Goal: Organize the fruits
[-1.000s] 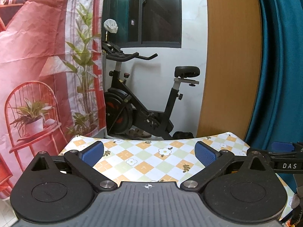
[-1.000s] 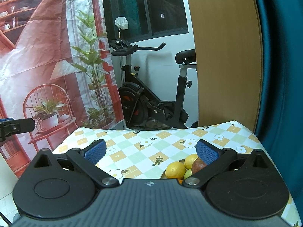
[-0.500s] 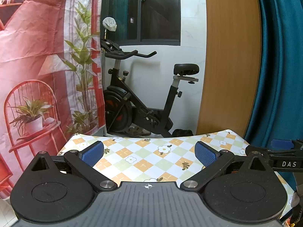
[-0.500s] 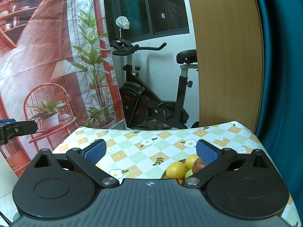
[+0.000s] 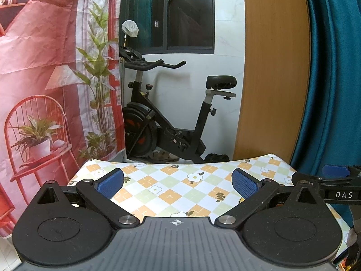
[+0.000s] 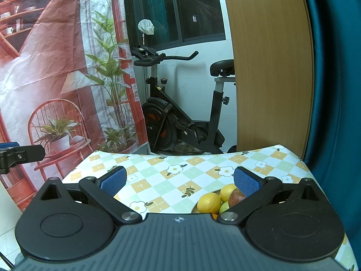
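Right wrist view: the right tool (image 6: 179, 180) hangs above the worktop (image 6: 158, 174) with its blue pads spread wide, holding nothing. Just below its right finger, a heap of fruit (image 6: 217, 199), yellow, green and dark red, lies near the worktop's right side. The left tool (image 5: 178, 183) is likewise spread, over bare checked cloth.

Piled close together near right on the table: two yellow lemons (image 6: 209, 202), a dark red fruit (image 6: 236, 198), a green one (image 6: 224, 207).
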